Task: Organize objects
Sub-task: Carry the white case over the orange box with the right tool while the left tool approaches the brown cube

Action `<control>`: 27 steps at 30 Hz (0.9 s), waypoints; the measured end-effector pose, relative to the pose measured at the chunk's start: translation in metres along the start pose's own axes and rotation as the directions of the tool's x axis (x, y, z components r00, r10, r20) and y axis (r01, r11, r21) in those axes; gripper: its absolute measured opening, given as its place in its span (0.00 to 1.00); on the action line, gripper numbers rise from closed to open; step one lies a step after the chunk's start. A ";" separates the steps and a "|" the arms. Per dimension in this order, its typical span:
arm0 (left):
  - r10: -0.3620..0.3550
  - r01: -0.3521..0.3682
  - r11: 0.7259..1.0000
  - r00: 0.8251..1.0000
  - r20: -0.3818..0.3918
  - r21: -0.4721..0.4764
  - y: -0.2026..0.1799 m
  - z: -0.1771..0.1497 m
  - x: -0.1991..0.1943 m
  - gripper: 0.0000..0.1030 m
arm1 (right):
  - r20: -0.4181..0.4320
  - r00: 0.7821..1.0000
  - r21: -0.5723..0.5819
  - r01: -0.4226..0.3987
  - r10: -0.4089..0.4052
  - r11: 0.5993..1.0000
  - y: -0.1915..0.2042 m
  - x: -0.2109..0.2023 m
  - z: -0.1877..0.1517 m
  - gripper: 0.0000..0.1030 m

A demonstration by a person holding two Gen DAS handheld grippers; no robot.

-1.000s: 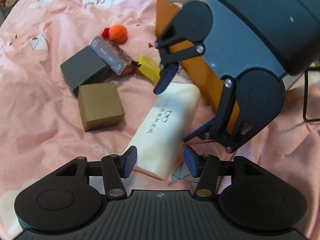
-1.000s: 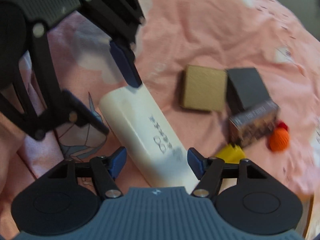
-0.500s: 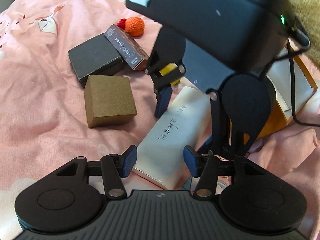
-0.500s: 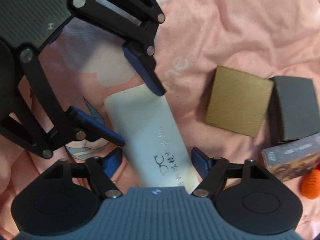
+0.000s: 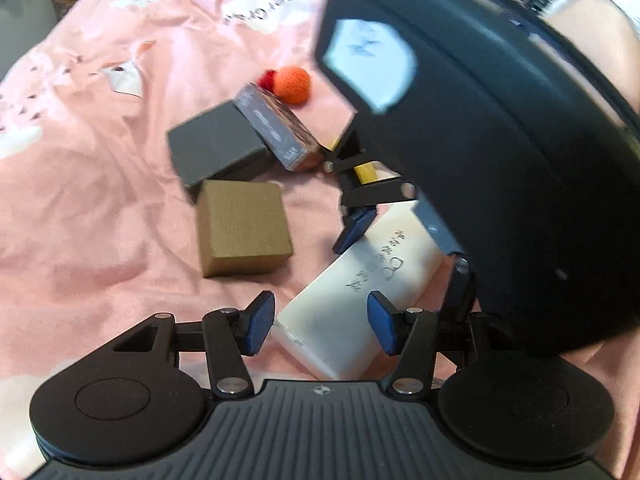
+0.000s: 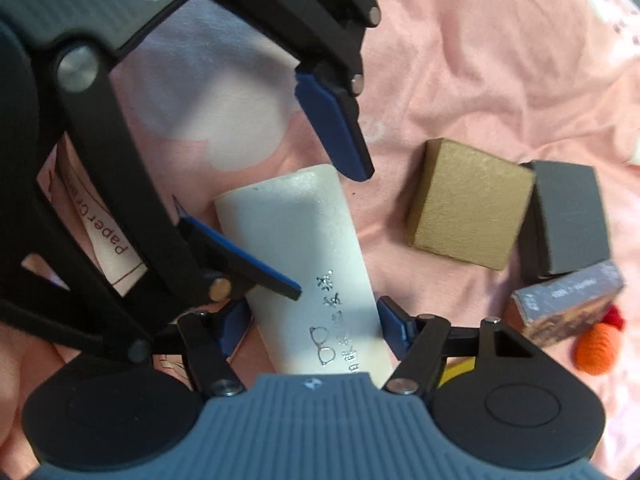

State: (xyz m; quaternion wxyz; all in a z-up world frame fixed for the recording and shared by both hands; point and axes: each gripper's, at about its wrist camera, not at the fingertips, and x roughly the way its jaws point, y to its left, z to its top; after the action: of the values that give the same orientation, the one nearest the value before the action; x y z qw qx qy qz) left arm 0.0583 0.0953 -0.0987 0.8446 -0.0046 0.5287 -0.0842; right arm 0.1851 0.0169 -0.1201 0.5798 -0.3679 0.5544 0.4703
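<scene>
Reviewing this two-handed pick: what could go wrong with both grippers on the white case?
1. Both the left gripper and right gripper straddle the white case at opposite ends; the right jaws have just been closing, so their linkages may collide.
2. The case lies on soft bedding, so it may tilt or slip.
3. The brown box sits close by.

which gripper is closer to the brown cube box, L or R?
Left. The left gripper straddles the near end of the white case, beside the brown box; the right gripper straddles the case's other end, farther off.
</scene>
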 end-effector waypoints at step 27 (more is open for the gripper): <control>-0.018 0.047 0.997 0.919 0.395 -0.064 -0.025 0.040 -0.113 0.63 | -0.040 0.934 0.148 0.357 -0.355 0.922 0.004 -0.156 -0.066 0.64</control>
State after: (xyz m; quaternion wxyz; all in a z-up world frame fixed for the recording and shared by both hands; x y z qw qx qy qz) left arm 0.0427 0.0842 0.0221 0.9315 -0.0606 0.3506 -0.0763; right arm 0.1706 -0.0657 0.0266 0.6786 -0.4199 0.5161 0.3112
